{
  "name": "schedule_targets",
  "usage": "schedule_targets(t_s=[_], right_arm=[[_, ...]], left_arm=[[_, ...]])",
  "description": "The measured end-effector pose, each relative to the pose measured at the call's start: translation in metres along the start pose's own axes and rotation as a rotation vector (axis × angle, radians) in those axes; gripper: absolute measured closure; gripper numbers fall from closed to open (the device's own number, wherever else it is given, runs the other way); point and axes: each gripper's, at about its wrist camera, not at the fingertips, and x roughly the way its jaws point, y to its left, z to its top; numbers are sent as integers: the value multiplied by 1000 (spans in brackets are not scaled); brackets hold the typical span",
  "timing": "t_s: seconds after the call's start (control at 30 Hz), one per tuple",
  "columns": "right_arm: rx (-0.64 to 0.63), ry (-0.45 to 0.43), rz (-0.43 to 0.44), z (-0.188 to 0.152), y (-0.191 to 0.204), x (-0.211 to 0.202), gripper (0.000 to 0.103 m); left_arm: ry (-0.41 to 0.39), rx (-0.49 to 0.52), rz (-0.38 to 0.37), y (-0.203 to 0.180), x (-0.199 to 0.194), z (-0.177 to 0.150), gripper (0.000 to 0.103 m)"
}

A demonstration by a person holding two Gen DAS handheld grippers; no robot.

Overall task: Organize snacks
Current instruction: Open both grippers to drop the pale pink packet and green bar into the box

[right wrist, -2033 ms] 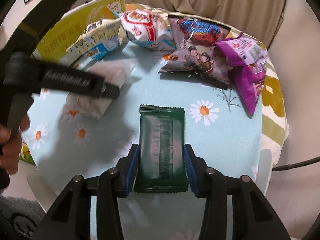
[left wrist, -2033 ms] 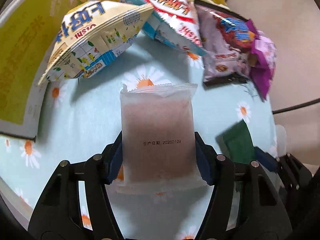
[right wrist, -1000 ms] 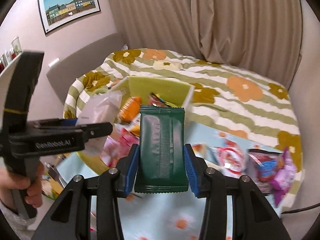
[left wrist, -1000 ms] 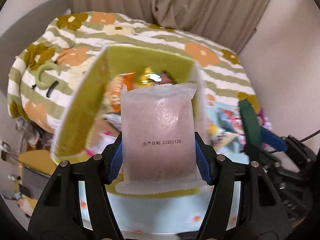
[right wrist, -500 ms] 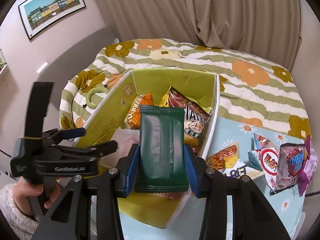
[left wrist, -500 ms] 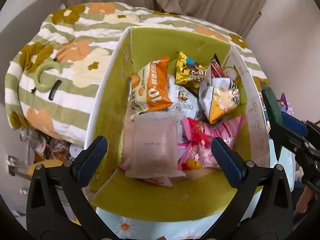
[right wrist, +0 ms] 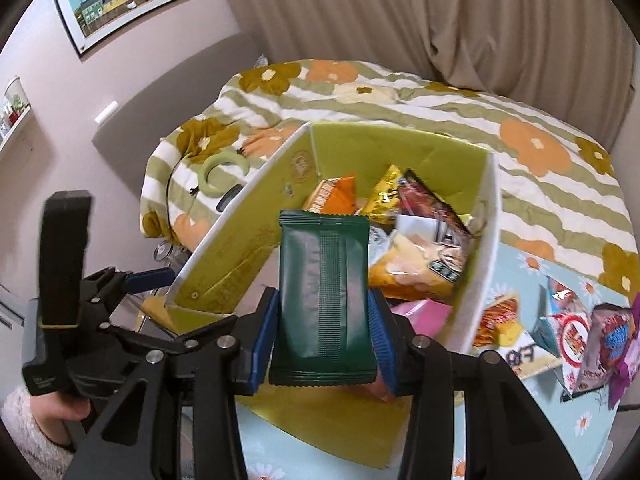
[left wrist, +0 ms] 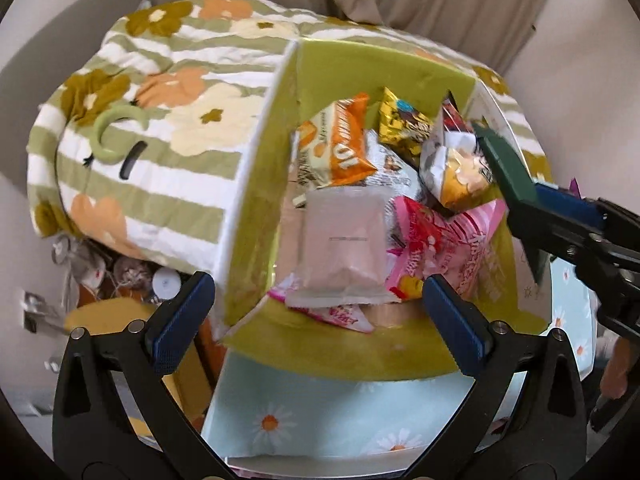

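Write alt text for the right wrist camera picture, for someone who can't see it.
The right gripper holds a dark green snack packet upright over a yellow-green box already full of snack bags. The left gripper hangs open at the box's left wall; more snacks lie on the daisy-print cloth.

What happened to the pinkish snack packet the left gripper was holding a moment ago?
The left gripper carried it over the green box, then its jaws just opened and let go; the pale pink packet now lies inside. The right gripper still clamps the dark green packet.
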Motion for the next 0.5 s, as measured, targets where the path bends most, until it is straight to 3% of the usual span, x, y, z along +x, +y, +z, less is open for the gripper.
schedule_targets(t_s=[0.07, 0.13, 0.2, 0.27, 0.5], right_arm=[[3, 8, 10, 0, 0, 6, 61], [17, 24, 23, -2, -1, 12, 51], [39, 15, 33, -7, -3, 14, 14], [56, -1, 47, -14, -7, 12, 2], [58, -20, -4, -28, -10, 1, 2]], left_arm=[[-4, 1, 35, 5, -1, -3, 0], [-2, -4, 54, 9, -1, -6, 0], [5, -22, 59, 14, -1, -10, 0], [11, -35, 55, 16, 0, -14, 0], [13, -24, 50, 11, -4, -20, 0]])
